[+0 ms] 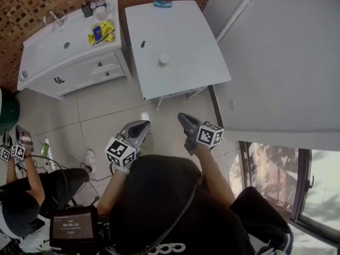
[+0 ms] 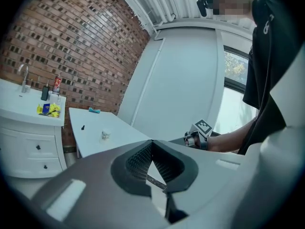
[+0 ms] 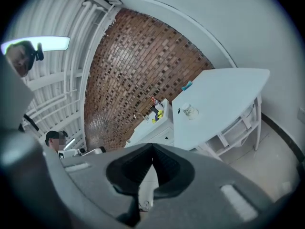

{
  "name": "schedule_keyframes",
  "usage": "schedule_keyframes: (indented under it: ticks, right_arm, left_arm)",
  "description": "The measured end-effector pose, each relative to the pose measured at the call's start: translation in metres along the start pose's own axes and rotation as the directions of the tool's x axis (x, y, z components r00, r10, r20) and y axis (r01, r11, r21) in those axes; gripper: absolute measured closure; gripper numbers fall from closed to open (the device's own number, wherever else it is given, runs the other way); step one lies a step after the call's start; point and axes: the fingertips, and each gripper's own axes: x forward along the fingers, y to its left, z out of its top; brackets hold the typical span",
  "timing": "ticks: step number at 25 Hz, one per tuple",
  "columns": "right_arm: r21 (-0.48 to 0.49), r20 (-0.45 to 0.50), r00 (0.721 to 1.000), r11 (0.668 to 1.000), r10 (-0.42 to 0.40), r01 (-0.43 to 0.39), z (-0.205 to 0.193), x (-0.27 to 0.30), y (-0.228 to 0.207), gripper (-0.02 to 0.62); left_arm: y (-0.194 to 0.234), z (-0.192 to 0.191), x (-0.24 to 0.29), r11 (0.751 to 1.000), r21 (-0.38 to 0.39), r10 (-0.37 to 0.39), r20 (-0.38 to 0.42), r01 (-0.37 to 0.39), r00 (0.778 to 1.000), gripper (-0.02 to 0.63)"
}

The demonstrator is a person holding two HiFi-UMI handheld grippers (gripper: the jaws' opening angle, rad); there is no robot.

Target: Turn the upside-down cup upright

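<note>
A small pale cup (image 1: pixel 164 60) stands near the middle of the white table (image 1: pixel 191 68); it is too small to tell which end is up. It also shows in the left gripper view as the cup (image 2: pixel 105 135) and in the right gripper view as the cup (image 3: pixel 189 110). My left gripper (image 1: pixel 142 125) and right gripper (image 1: pixel 183 118) hang over the tiled floor, short of the table's near edge and well away from the cup. The left gripper (image 2: pixel 152 143) is shut on nothing. The right gripper (image 3: pixel 152 148) is likewise shut and empty.
A blue object (image 1: pixel 162 3) lies at the table's far edge and a small dark item (image 1: pixel 143 44) left of the cup. A white sink cabinet (image 1: pixel 69 62) stands left of the table. Another person (image 1: pixel 21 195) sits at lower left. A white wall (image 1: pixel 281 57) runs on the right.
</note>
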Motion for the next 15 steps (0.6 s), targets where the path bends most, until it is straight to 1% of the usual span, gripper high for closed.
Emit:
schedule_keyframes:
  ticks: [5, 8, 10, 12, 15]
  right_arm:
    - [-0.140, -0.040, 0.999, 0.990, 0.016, -0.022, -0.041, -0.092, 0.013, 0.602]
    - [-0.201, -0.058, 0.998, 0.979, 0.026, -0.037, -0.066, -0.143, 0.019, 0.602]
    - [-0.234, -0.074, 0.997, 0.971, 0.029, -0.045, -0.080, -0.173, 0.018, 0.601]
    - [-0.248, -0.081, 0.996, 0.967, 0.041, -0.060, -0.092, -0.202, 0.020, 0.603]
    - [-0.221, -0.036, 0.993, 0.968, 0.114, -0.119, -0.098, -0.243, 0.039, 0.603]
  left_arm:
    - [-0.097, -0.050, 0.010, 0.999, -0.025, -0.034, -0.009, 0.034, 0.999, 0.592]
    - [-0.152, -0.076, 0.014, 0.998, -0.013, -0.061, -0.025, 0.060, 0.998, 0.592]
    - [-0.184, -0.087, 0.016, 0.998, -0.012, -0.063, -0.020, 0.063, 0.998, 0.592]
    - [-0.215, -0.097, 0.015, 0.998, -0.015, -0.060, -0.007, 0.060, 0.998, 0.592]
    - [-0.254, -0.111, 0.009, 0.998, -0.008, -0.055, -0.004, 0.055, 0.998, 0.592]
